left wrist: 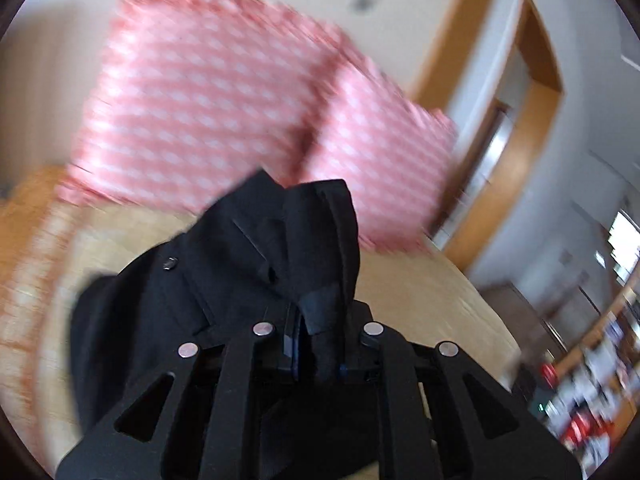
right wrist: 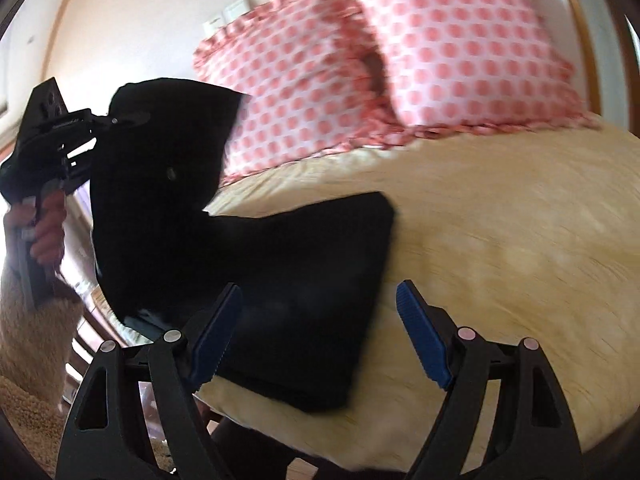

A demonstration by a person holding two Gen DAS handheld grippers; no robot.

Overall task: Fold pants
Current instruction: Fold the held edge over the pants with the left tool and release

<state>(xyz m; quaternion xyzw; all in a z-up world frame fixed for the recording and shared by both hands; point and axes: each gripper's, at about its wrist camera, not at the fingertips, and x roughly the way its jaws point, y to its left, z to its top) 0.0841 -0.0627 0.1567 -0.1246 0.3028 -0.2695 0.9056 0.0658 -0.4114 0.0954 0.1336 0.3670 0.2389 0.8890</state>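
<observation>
Your left gripper was clamped on the black pants, one end lifted above the bed.

Its pads were hidden under the bunched cloth in the left wrist view, which was blurred. Only the right wrist view showed your left hand on the handle, raised at the left, and the rest of the pants lying on the bed near the pink dotted pillows. Your right gripper stood wide apart, holding nothing, over the lower part of the pants.

Soft daylight, motion blur, fisheye-warped edges
</observation>
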